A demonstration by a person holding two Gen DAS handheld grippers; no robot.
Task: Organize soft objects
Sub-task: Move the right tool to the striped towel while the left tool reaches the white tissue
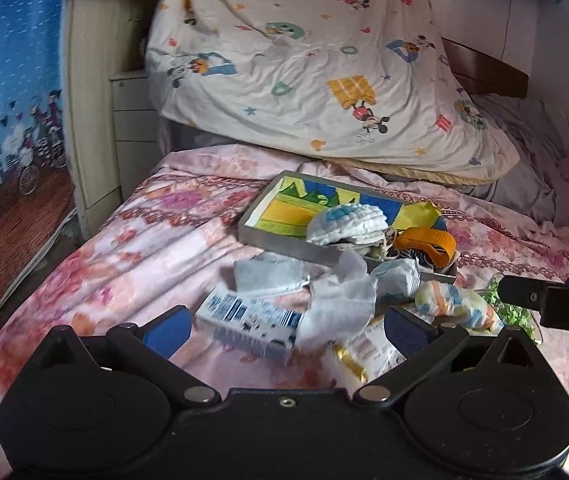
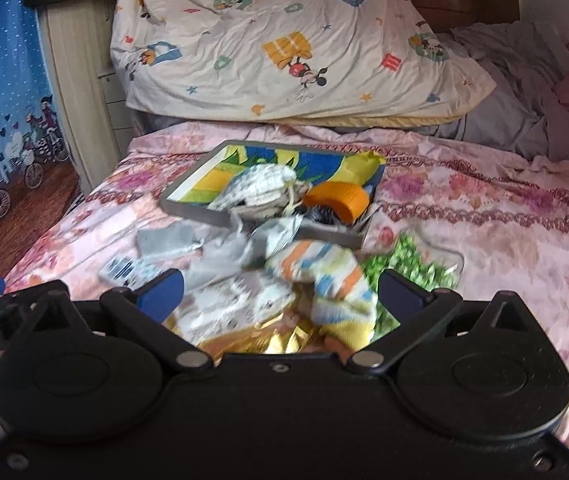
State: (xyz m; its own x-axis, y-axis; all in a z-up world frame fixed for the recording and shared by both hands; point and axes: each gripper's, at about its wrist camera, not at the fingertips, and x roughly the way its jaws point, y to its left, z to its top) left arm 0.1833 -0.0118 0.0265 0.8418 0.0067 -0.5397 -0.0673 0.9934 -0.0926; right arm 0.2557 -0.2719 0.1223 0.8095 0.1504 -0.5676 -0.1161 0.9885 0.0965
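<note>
A grey tray (image 1: pixel 284 245) with a colourful lining lies on the pink floral bed; it holds a white and blue cloth (image 1: pixel 348 224) and an orange strap (image 1: pixel 428 242). In front of it lie a grey sock (image 1: pixel 268 276), a crumpled white cloth (image 1: pixel 340 304), a blue and white packet (image 1: pixel 248 320) and a striped sock (image 1: pixel 456 304). My left gripper (image 1: pixel 288 330) is open just above the packet and white cloth. My right gripper (image 2: pixel 280 294) is open around the striped sock (image 2: pixel 332 284), above a gold-edged packet (image 2: pixel 244 320). The tray (image 2: pixel 196 210) lies beyond.
A Mickey Mouse pillow (image 1: pixel 316 60) leans at the head of the bed, with grey bedding (image 2: pixel 524 92) to its right. A green leafy item (image 2: pixel 416 264) lies right of the striped sock. A white drawer unit (image 1: pixel 132 120) and blue curtain (image 1: pixel 8 80) stand at the left.
</note>
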